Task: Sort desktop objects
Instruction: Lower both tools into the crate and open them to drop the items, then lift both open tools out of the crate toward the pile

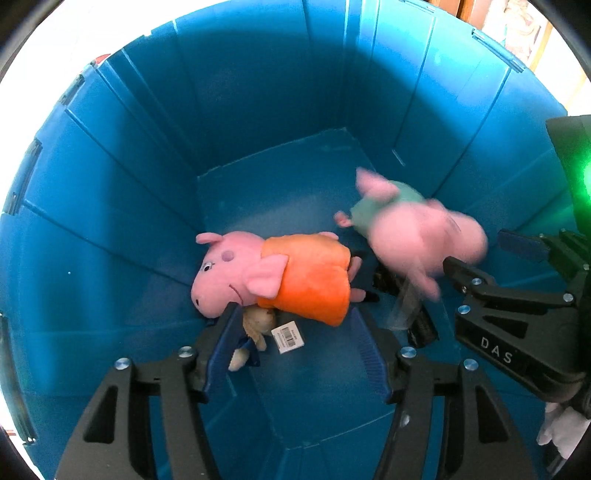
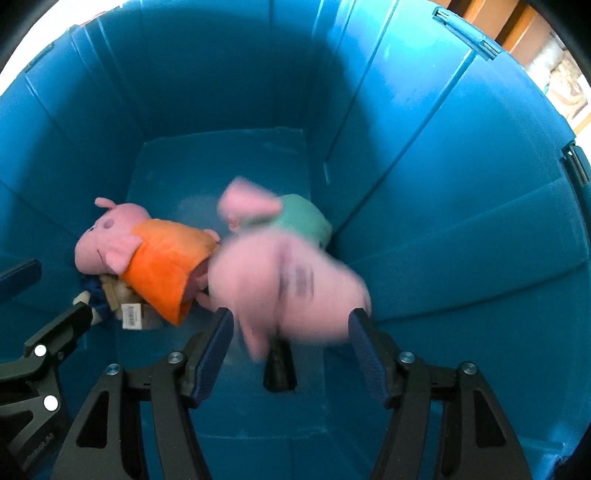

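- left tongs spread, pads apart, nothing pinched; pointing steeply down into blue plastic bin
- between and just past the left pads: bin floor, a white barcode tag, and a small beige plush partly tucked under the pig
- orange-dress pig plush lies on its side on the bin floor just beyond the left tongs, head toward left wall, snout near the left pad tip; can't tell if the pad touches it
- right tongs spread too, pads well apart, pinching nothing
- green-shirt pig plush sits right beyond the right tongs' pad tips, heavily motion-blurred; free of both pads in the right wrist view, can't tell whether it rests on the floor
- same green-shirt pig in left wrist view, blurred, to the right of the orange-dress pig, close to the right tongs' finger that enters from the right edge
- a dark object lies on the bin floor between the right pads, under the blurred pig; too dark to identify
- orange-dress pig in right wrist view lies left of the green-shirt pig, touching or overlapping it
- left tongs' finger shows at lower left of right wrist view
- bin walls ribbed, rim with clips up top; bright room beyond, blown out
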A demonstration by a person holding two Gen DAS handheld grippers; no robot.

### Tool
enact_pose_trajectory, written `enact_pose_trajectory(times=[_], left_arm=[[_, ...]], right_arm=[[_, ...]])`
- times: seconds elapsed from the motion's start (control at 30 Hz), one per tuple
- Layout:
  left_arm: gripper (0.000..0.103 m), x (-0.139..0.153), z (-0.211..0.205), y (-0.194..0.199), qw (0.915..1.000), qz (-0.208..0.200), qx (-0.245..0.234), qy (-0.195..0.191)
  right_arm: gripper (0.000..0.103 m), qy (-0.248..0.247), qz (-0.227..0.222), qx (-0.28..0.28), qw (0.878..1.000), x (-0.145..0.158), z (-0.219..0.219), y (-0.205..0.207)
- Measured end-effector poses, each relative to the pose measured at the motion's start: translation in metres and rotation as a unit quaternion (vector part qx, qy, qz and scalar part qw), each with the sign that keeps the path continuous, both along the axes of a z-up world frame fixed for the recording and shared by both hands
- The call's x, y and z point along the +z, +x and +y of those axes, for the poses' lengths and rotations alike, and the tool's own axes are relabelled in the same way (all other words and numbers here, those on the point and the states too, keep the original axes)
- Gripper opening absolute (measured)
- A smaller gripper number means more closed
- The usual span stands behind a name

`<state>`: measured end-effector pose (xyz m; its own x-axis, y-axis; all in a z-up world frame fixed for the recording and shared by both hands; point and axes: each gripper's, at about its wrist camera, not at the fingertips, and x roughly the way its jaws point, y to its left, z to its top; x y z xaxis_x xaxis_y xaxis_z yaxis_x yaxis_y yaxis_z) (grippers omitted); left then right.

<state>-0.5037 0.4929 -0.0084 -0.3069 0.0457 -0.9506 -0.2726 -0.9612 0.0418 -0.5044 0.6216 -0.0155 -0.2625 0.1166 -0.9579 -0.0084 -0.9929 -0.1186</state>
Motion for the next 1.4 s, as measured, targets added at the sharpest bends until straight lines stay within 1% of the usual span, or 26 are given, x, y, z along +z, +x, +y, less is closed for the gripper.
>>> enact_pose_trajectory(times=[0.1, 0.17, 0.27, 0.33, 0.4, 0.5, 0.7, 0.73, 0.8, 0.9, 0.97, 1.03, 1.1, 1.17, 1.27, 1.33, 1.4], left_arm=[[0.06, -0.001, 0.0, -0.001, 1.0, 0.0, 0.001, 0.0], [0.06, -0.001, 0.0, -0.001, 1.0, 0.0, 0.0, 0.001], [0.06, -0.001, 0.0, -0.001, 1.0, 0.0, 0.0, 0.001], [0.06, -0.001, 0.0, -0.001, 1.0, 0.001, 0.0, 0.001], [0.06, -0.001, 0.0, -0.001, 1.0, 0.001, 0.001, 0.001], [0.06, 0.0, 0.001, -0.001, 1.0, 0.005, 0.002, 0.0], [0.06, 0.006, 0.0, -0.001, 0.9998, 0.02, 0.009, -0.003], [0.06, 0.009, 0.0, 0.0, 0.9995, 0.028, 0.009, -0.01], [0.06, 0.016, -0.001, 0.001, 0.9988, 0.047, 0.012, -0.011], [0.06, 0.034, -0.009, 0.007, 0.9972, 0.072, 0.021, 0.004], [0.06, 0.049, -0.015, 0.013, 0.9954, 0.091, 0.025, 0.016], [0.06, 0.07, -0.019, 0.025, 0.9919, 0.121, 0.025, 0.029], [0.06, 0.085, -0.022, 0.039, 0.9884, 0.145, 0.019, 0.042], [0.06, 0.099, -0.025, 0.057, 0.9832, 0.172, 0.019, 0.057], [0.06, 0.118, -0.026, 0.087, 0.9743, 0.213, 0.014, 0.072], [0.066, 0.128, -0.025, 0.109, 0.9678, 0.239, 0.01, 0.079], [0.068, 0.137, -0.027, 0.13, 0.9608, 0.267, 0.016, 0.072]], right_arm=[[0.074, 0.0, -0.003, 0.0, 1.0, -0.004, 0.0, -0.001], [0.075, 0.003, -0.004, 0.001, 1.0, -0.005, 0.0, -0.001], [0.082, 0.004, -0.006, 0.002, 1.0, -0.003, 0.003, -0.001], [0.083, 0.004, -0.005, 0.002, 1.0, -0.003, 0.002, -0.001], [0.087, 0.003, -0.004, 0.002, 1.0, -0.002, 0.003, -0.001], [0.087, 0.002, -0.002, 0.002, 1.0, -0.005, 0.0, -0.002], [0.088, 0.004, 0.009, 0.004, 1.0, 0.0, -0.001, -0.002], [0.088, 0.003, 0.012, 0.005, 1.0, 0.001, -0.001, -0.002], [0.088, -0.004, 0.024, 0.009, 1.0, 0.007, -0.002, -0.001], [0.088, 0.002, 0.048, 0.019, 0.999, 0.027, -0.005, 0.006], [0.088, 0.0, 0.067, 0.03, 0.997, 0.045, -0.005, 0.016], [0.089, 0.01, 0.102, 0.036, 0.994, 0.071, -0.003, 0.032], [0.094, 0.008, 0.137, 0.039, 0.99, 0.093, 0.0, 0.049], [0.095, 0.007, 0.176, 0.04, 0.984, 0.115, 0.002, 0.069], [0.1, -0.003, 0.23, 0.047, 0.972, 0.142, 0.0, 0.103], [0.102, -0.005, 0.257, 0.052, 0.965, 0.151, -0.004, 0.121], [0.102, -0.007, 0.275, 0.057, 0.96, 0.156, -0.009, 0.136]])
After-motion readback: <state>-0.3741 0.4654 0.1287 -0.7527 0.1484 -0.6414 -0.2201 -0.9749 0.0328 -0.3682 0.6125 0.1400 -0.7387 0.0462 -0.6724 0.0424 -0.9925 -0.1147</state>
